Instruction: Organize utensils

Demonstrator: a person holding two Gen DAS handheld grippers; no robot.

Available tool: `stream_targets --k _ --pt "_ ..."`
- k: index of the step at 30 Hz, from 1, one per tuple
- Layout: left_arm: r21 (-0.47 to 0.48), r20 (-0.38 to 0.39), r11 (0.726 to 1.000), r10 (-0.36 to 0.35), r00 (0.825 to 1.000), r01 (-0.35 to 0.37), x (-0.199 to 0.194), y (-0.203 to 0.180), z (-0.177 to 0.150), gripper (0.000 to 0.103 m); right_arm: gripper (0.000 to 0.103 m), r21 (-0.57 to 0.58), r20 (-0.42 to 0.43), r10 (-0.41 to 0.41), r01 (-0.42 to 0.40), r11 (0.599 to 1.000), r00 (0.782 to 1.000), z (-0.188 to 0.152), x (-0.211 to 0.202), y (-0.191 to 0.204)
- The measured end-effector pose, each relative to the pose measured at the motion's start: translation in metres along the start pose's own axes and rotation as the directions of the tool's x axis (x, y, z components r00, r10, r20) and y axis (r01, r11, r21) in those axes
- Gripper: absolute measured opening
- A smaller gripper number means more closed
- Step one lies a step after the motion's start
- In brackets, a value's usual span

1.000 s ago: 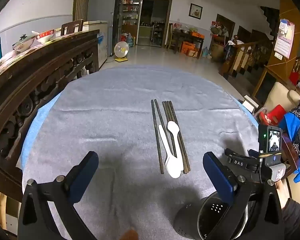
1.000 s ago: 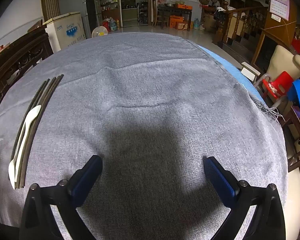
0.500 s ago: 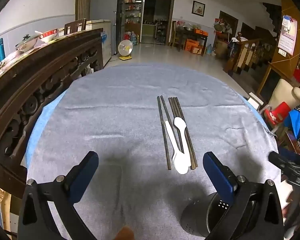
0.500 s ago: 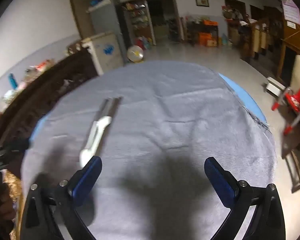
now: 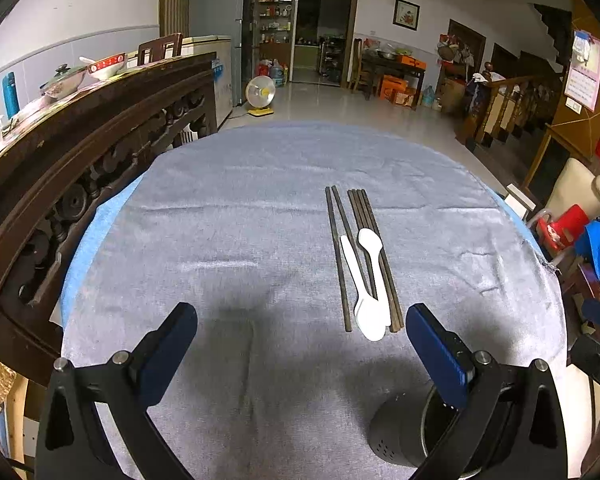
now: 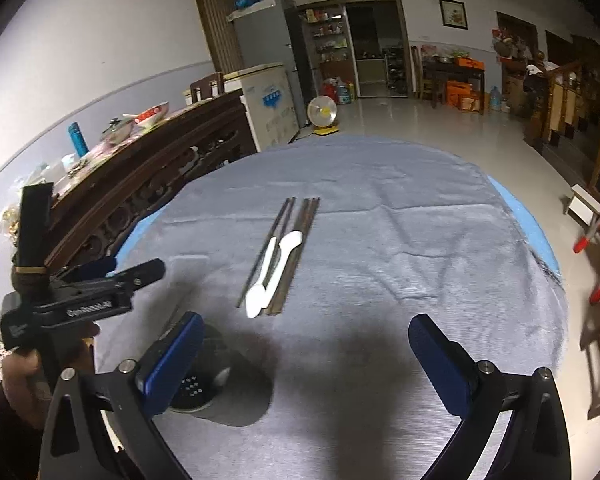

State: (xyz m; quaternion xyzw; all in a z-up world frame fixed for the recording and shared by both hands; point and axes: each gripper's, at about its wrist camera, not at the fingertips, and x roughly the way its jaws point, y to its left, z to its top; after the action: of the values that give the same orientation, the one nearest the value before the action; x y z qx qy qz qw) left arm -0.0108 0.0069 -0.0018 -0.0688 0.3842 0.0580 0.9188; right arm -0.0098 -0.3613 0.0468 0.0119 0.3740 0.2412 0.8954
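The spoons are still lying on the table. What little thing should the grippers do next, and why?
Probably ease the right hand-held gripper forward to the near white spoon to pick it up. Both grippers are open and empty, and the two spoons and the chopsticks still lie on the cloth. The dark holder sits near that gripper, with nothing showing inside.

Dark chopsticks [image 5: 360,256] are lying side by side in a bundle right of frame centre in the left wrist view. Two white spoons [image 5: 366,280] are resting on them, bowls opposed. A black perforated holder [image 5: 400,432] is standing at lower right.
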Motion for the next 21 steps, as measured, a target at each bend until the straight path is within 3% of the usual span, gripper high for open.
stream_targets --k 6,12,21 --pt "-0.007 -0.008 1.000 -0.013 1.000 0.013 0.0004 0.0016 -0.0007 0.103 0.103 0.009 -0.025 0.005 -0.004 1.000 1.000 -0.0010 0.0018 0.0052" --pt "-0.011 -0.012 1.000 -0.019 1.000 0.019 0.0027 0.0009 -0.0014 0.103 0.103 0.008 -0.027 -0.057 0.058 0.998 0.998 -0.0007 0.0046 0.0030" --pt "-0.005 -0.013 1.000 -0.023 1.000 0.023 0.0023 -0.0021 -0.0015 0.103 0.103 -0.008 -0.030 -0.037 0.037 0.999 0.999 -0.0003 0.0021 0.0051"
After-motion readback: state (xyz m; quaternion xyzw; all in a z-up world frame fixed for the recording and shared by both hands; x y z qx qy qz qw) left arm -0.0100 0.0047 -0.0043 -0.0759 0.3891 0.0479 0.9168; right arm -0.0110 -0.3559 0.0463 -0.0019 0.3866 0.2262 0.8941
